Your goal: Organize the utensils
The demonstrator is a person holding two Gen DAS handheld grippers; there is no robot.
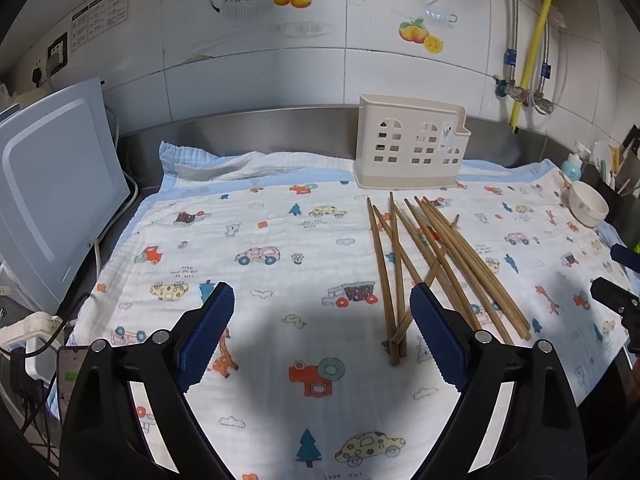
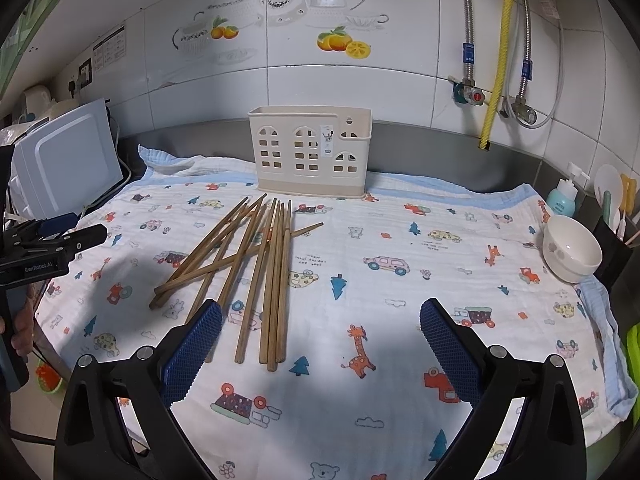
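Observation:
Several brown wooden chopsticks (image 1: 436, 256) lie in a loose, crossed pile on the printed cloth; they also show in the right wrist view (image 2: 256, 264). A cream plastic utensil holder (image 1: 412, 144) with window cutouts stands upright behind them at the wall, also in the right wrist view (image 2: 310, 150). My left gripper (image 1: 322, 300) is open and empty, above the cloth just left of the pile's near ends. My right gripper (image 2: 320, 316) is open and empty, above the cloth right of the pile. The left gripper also shows at the left edge of the right wrist view (image 2: 60, 240).
A white cloth (image 2: 360, 248) with cartoon cars covers the counter. A white bowl (image 2: 572, 250) sits at the right edge, with a soap bottle (image 2: 562, 196) and a black utensil cup behind it. A white appliance (image 1: 52, 192) stands at the left. Pipes run down the tiled wall.

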